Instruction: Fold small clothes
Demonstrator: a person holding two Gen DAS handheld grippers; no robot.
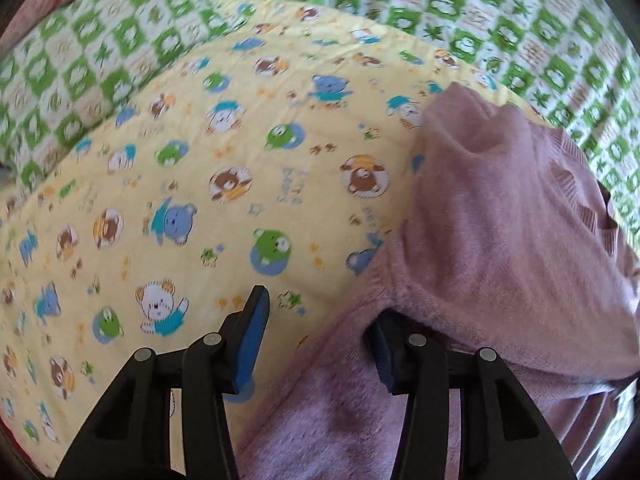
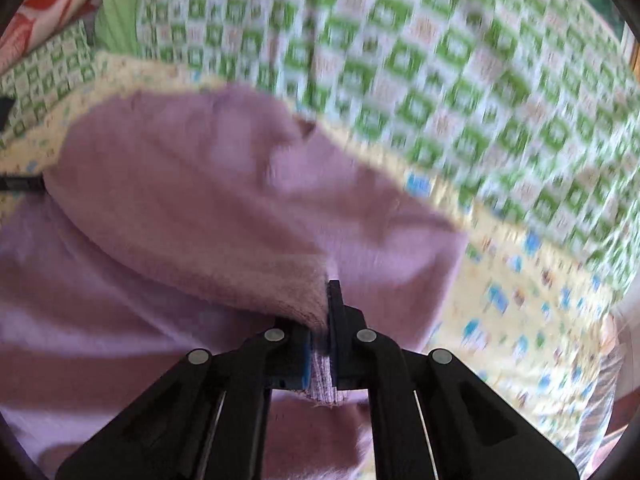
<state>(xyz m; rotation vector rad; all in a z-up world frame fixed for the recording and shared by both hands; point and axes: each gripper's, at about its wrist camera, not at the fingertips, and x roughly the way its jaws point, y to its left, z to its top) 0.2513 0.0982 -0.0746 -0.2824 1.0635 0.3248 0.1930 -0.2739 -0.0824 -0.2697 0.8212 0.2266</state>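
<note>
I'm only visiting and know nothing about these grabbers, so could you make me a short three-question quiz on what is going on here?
1. True or false: the right gripper has its jaws closed on the purple garment.
2. What does the garment lie on? A) a bare wooden table B) a yellow cloth with cartoon animals C) a blue plastic tray
3. How do the left gripper's jaws stand, and is fabric pinched between them?

Key
1. True: a fold of the purple knit is pinched between its pads.
2. B: the yellow cloth lies over a green checked sheet.
3. They stand apart at the garment's edge; one pad is under the fabric, and nothing is pinched.
</note>
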